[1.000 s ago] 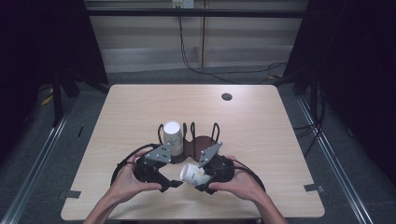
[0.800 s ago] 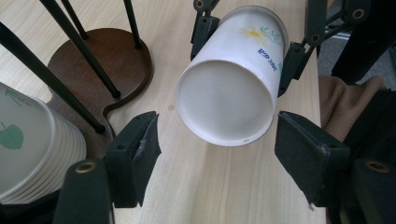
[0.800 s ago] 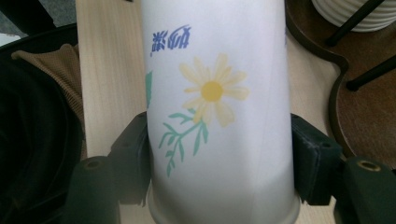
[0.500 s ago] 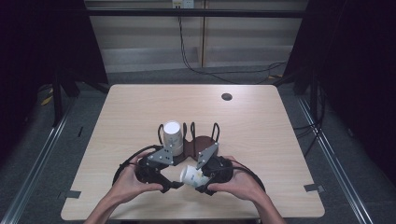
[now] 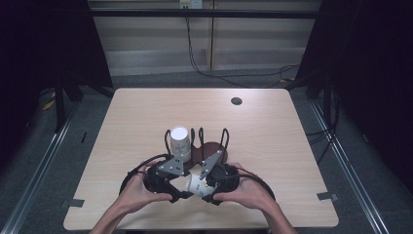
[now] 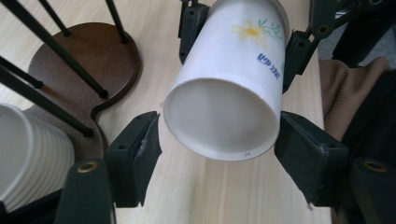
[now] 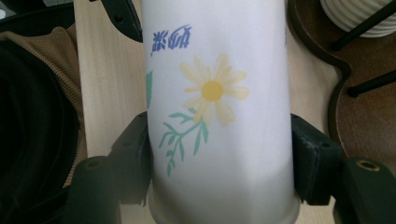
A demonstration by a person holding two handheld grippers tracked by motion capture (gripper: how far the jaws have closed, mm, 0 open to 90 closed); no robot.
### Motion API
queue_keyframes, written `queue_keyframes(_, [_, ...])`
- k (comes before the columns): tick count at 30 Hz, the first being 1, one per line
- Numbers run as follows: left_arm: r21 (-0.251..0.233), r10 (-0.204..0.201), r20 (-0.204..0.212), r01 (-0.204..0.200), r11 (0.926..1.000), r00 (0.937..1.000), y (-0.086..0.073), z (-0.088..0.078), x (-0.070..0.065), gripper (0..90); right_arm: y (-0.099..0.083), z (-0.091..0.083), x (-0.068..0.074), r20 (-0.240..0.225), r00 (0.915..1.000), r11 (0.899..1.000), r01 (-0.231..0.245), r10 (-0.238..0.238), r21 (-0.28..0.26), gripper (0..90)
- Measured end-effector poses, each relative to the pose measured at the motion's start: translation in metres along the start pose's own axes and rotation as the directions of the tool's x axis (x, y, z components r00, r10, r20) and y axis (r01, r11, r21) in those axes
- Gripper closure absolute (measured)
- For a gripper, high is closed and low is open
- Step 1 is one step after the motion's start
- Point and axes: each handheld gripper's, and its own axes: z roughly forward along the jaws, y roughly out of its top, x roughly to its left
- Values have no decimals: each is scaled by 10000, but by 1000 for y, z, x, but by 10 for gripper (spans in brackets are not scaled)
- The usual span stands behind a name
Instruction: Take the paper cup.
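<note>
High view: wooden table (image 5: 146, 112), pale top, with a small dark round spot (image 5: 236, 101) near the far right corner. Dark wooden cup rack (image 5: 210, 147) with black wire posts sits toward the near edge, centre. Stack of white paper cups (image 5: 179, 142) stands upright in the rack's left bay. Both hands hold grippers just in front of the rack, close to the near edge. Between them a single paper cup (image 5: 196, 184) lies on its side, off the tabletop. Right gripper (image 7: 219, 154) is clamped on the cup's printed wall, daisy (image 7: 213, 91) facing the camera. Left gripper (image 6: 219, 140): jaws spread to either side of the cup's base end; contact cannot be told.
</note>
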Motion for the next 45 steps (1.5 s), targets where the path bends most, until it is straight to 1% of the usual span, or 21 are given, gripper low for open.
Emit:
queue_keyframes(2, [66, -20, -12, 20, 10000, 10000, 0, 1, 0, 305, 0, 0, 0, -25, 10000, 10000, 36, -36, -16, 335])
queue_keyframes(4, [235, -37, 133, 34, 9997, 9999, 0, 4, 2, 301, 2, 2, 2, -89, 10000, 9999, 11, -9, 151, 338])
queue_keyframes(6, [427, 15, 202, -24, 9991, 9998, 0, 4, 3, 278, 4, 4, 2, -130, 9999, 9998, 102, -100, 151, 339])
queue_keyframes(8, [399, 35, 270, -46, 9992, 9996, 0, 5, 3, 298, 4, 4, 3, -101, 9999, 9998, 108, -106, 181, 339])
queue_keyframes(9, [419, 81, 411, -98, 9991, 9991, 0, 4, 3, 319, 4, 5, 3, -111, 9999, 9997, 94, -92, 213, 340])
queue_keyframes(11, [346, 145, 449, -161, 9993, 9989, 0, 5, 2, 342, 4, 5, 3, -123, 9999, 9998, 78, -75, 176, 340])
queue_keyframes(14, [355, 167, 530, -186, 9992, 9985, 0, 5, 2, 341, 4, 5, 3, -163, 9998, 9998, 118, -115, 160, 340])
queue_keyframes(19, [415, 78, 608, -103, 9991, 9981, 1, 7, 1, 288, 7, 6, 5, -343, 9992, 9998, 195, -195, 10, 341])
queue_keyframes(20, [415, 78, 608, -103, 9991, 9981, 1, 7, 1, 306, 7, 6, 5, -343, 9992, 9998, 195, -195, 10, 341])
queue_keyframes(21, [327, 113, 708, -136, 9994, 9974, 1, 7, 0, 338, 8, 5, 6, -344, 9992, 9998, 195, -194, 5, 342])
queue_keyframes(23, [315, 98, 716, -120, 9994, 9974, 1, 6, 0, 343, 7, 5, 6, -393, 9989, 9997, 236, -240, -106, 344])
queue_keyframes(24, [318, 84, 825, -110, 9994, 9966, 2, 5, 0, 347, 6, 4, 6, -470, 9987, 9996, 201, -209, -175, 344])
queue_keyframes(28, [343, 92, 865, -122, 9993, 9962, 2, 4, 0, 342, 6, 4, 6, -548, 9981, 9993, 263, -278, -281, 344])
queue_keyframes(30, [301, 67, 874, -93, 9995, 9962, 1, 4, 0, 340, 6, 5, 6, -552, 9982, 9995, 201, -214, -241, 344])
queue_keyframes(31, [242, -27, 886, 6, 9997, 9961, 1, 4, 0, 338, 6, 5, 6, -545, 9981, 9993, 256, -271, -278, 343])
queue_keyframes(32, [242, -27, 886, 6, 9997, 9961, 1, 4, 0, 335, 7, 5, 6, -546, 9982, 9992, 245, -262, -312, 342])
queue_keyframes(34, [189, -149, 1029, 131, 9997, 9946, 0, 5, 1, 333, 7, 6, 6, -555, 9982, 9993, 231, -247, -303, 343])
queue_keyframes(36, [230, -90, 1072, 66, 9997, 9942, 0, 6, 1, 330, 8, 6, 6, -631, 9976, 9992, 253, -273, -319, 342])
queue_keyframes(40, [249, -103, 911, 81, 9997, 9958, -1, 5, 1, 340, 11, 8, 7, -550, 9982, 9994, 219, -233, -250, 346])
queue_keyframes(43, [204, -121, 1000, 101, 9997, 9949, -1, 3, 1, 359, 11, 7, 7, -590, 9977, 9987, 316, -340, -406, 335])
queue_keyframes(45, [152, -157, 974, 143, 9998, 9951, -1, 3, 0, 364, 10, 8, 6, -667, 9974, 9986, 247, -278, -460, 319])
